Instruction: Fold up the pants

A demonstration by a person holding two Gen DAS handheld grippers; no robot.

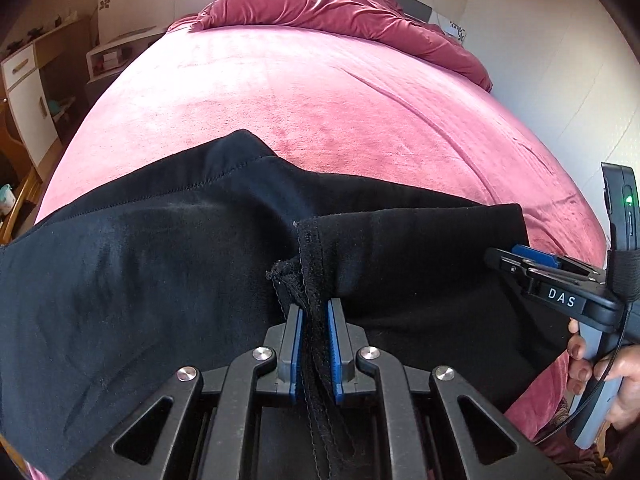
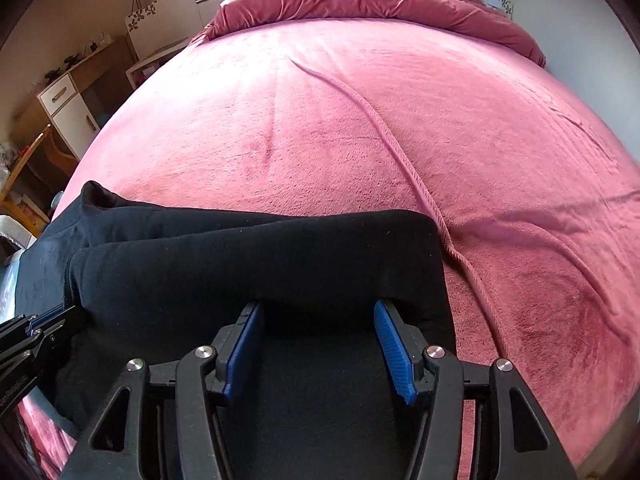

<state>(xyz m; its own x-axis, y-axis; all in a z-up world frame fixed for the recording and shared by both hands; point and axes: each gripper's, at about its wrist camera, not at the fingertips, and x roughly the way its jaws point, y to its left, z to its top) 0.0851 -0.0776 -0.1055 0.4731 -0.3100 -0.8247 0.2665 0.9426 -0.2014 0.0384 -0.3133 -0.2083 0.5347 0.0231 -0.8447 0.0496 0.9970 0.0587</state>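
Folding black pants (image 1: 160, 248) on pink bed (image 1: 320, 100)

Left gripper (image 1: 316, 320) pinching a pants hem; right gripper (image 2: 320, 320) gaping wide over the cloth, clamping nothing.

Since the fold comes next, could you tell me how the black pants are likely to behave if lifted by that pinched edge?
Probably floppy: the black pants already lie in soft folds on the pink bedspread. The left tool pinches only a bunched seam, so the rest would likely sag. The plush cover may drag on them.
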